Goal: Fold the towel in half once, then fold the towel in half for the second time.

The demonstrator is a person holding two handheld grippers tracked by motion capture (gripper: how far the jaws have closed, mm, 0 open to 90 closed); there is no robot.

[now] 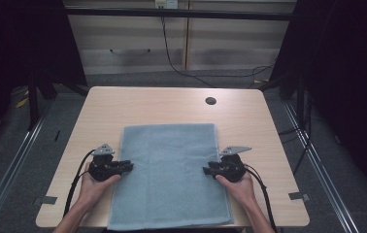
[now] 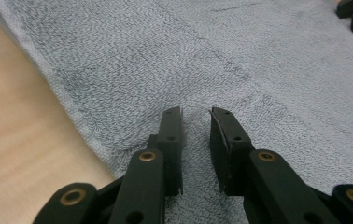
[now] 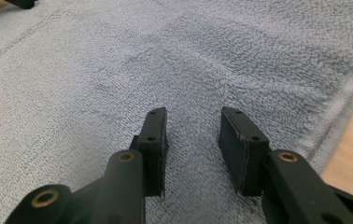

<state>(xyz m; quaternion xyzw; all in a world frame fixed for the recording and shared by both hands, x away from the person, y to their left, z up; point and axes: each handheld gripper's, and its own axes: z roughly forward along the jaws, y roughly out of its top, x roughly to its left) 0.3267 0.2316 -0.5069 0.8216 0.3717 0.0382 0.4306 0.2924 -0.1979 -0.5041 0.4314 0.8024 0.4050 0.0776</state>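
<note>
Towel (image 1: pixel 169 174) lies flat on worktop (image 1: pixel 123 104). L gripper (image 1: pixel 128 166) at its left edge, R gripper (image 1: pixel 206 170) at right edge; both jaws apart, holding nothing.

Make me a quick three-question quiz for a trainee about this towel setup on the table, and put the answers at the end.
1. True or false: the left hand-held gripper is clamped shut on the towel.
2. Multiple choice: where do the two hand-held grippers sit relative to the towel? A) both at its far edge, B) one at each side edge, pointing inward, C) both off the table.
3. Fill in: near the table's far right corner there is a small dark round ____.

Key:
1. False; its jaws stand apart over the towel, as do those of the right hand-held gripper.
2. B.
3. Hole.
</note>
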